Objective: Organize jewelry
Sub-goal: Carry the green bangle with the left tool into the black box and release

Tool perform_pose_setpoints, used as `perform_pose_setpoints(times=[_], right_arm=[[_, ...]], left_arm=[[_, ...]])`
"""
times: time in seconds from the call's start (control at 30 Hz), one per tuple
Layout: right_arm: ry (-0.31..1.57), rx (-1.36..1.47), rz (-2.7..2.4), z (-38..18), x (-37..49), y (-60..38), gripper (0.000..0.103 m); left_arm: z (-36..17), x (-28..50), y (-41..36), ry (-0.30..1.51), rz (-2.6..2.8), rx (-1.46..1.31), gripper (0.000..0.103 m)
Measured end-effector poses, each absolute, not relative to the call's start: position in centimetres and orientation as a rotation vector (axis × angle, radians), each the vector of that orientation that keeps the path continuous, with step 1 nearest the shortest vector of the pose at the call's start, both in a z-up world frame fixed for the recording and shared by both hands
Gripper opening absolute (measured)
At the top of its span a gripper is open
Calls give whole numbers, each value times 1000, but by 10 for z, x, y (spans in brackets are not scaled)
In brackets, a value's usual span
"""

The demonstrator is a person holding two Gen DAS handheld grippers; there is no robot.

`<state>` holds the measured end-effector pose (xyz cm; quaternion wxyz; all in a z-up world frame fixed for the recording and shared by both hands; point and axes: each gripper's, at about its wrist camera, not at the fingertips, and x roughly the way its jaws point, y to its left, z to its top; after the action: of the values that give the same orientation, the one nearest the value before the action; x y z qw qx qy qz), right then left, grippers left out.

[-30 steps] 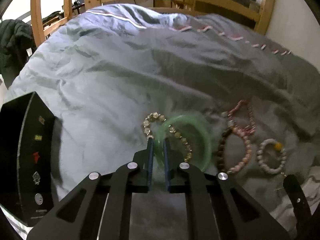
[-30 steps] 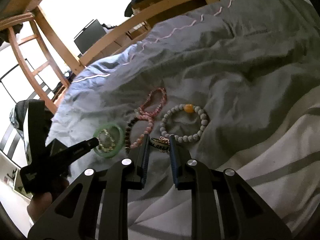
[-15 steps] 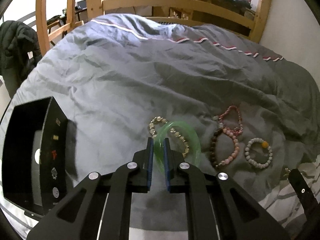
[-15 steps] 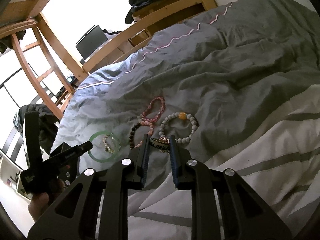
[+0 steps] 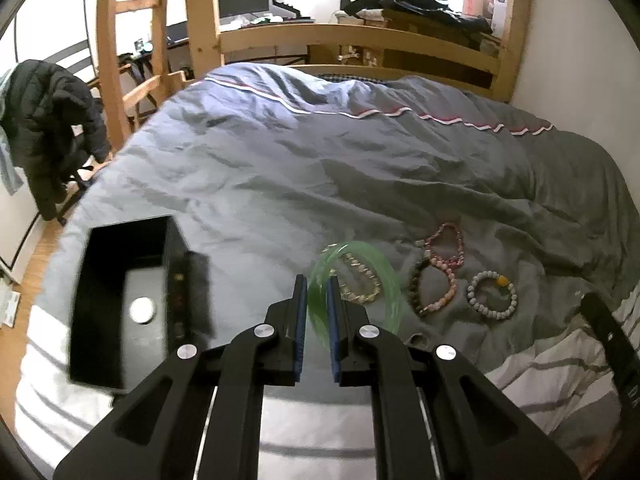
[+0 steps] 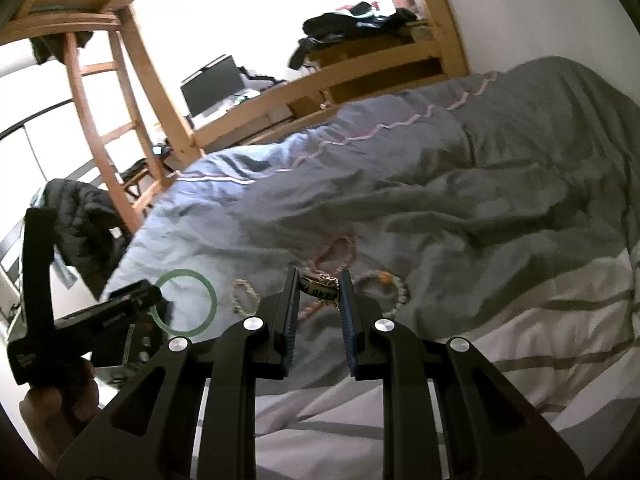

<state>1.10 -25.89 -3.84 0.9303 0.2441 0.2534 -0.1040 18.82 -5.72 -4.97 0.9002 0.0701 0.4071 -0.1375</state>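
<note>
Two bracelets in my jaws above the bed [image 5: 280,168].
My left gripper [image 5: 317,300] pinches the green bangle [image 5: 394,288]; my right gripper [image 6: 319,295] clamps a black lettered band [image 6: 318,289].

The left gripper [image 5: 317,294] was raised above the bed, its blue-padded fingers [image 5: 301,308] drawn close and clamped on the rim of a green bangle [image 5: 390,280], which stood out ahead of the tips, clear of the bedding. In the right wrist view this gripper [image 6: 154,300] appeared at lower left, gripped by a bare hand [image 6: 60,408] around its handle. The right gripper [image 6: 320,290] was held low, pointing forward, its fingers [image 6: 347,304] parallel and pressed on a black band [image 6: 320,286] with gold fittings, between the tips.
</note>
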Motion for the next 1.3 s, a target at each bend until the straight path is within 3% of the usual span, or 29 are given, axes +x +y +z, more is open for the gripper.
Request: perform_pose_setpoints(times=[0.13, 0.5, 0.97, 1.0, 1.07, 1.1, 1.3], right_arm=[[497, 528, -138, -22, 10, -254, 20], [432, 274, -141, 13, 13, -185, 20], [627, 244, -166, -28, 34, -168, 22], [641, 253, -172, -32, 33, -171, 24], [650, 269, -189, -37, 31, -177, 46], [640, 278, -196, -38, 28, -180, 50], [618, 306, -218, -36, 24, -196, 61]], left_arm=[[-36, 180, -36, 836, -248, 154, 10], [-11, 181, 35, 785, -131, 152, 11], [-6, 189, 66, 768, -128, 84, 12], [-6, 190, 68, 774, -126, 78, 15], [-5, 192, 73, 771, -118, 57, 49], [-4, 192, 77, 756, -100, 45, 55], [-7, 195, 85, 762, -77, 5, 59]])
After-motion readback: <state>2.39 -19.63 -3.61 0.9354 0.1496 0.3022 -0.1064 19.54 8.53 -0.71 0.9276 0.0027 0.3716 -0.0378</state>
